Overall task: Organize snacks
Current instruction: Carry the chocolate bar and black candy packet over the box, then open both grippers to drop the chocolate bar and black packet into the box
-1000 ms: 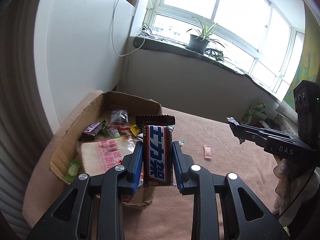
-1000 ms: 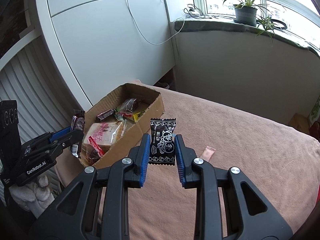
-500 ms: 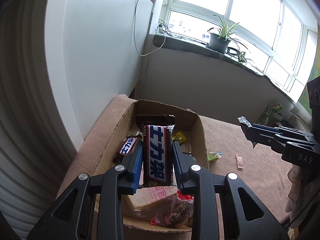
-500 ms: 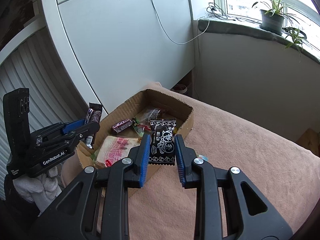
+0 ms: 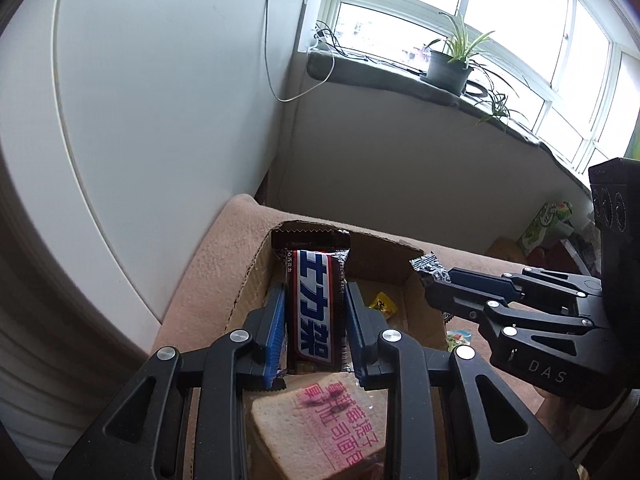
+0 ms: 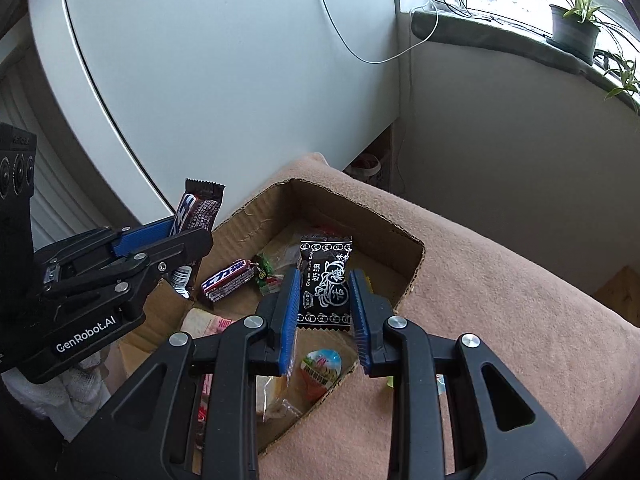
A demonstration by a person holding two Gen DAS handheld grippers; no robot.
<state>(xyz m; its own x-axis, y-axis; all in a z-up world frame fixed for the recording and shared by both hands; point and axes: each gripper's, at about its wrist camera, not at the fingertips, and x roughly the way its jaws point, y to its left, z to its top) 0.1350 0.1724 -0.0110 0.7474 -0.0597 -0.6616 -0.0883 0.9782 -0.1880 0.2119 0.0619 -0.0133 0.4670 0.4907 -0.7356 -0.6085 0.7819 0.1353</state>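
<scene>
Hanging over the open box, both held snacks sit directly above their drop zone: the chocolate bar is clamped upright in the left tool, long axis running along the fingers, its free end pointing toward the far wall of the box; the black candy packet is clamped the same way in the right tool, above the box's near right corner. Judged from this, release needs only an opening of the jaws; the box lies straight below each tool, left tool over the left side, right tool nearer the pink cloth-covered worktop. Inside the box: a bread pack beneath the left tool, a second small bar, a yellow sweet, a jelly cup. Hidden: lower ends of both held wrappers behind the fingers; the box's near wall is cut off by the tools; height above the contents cannot be told.
</scene>
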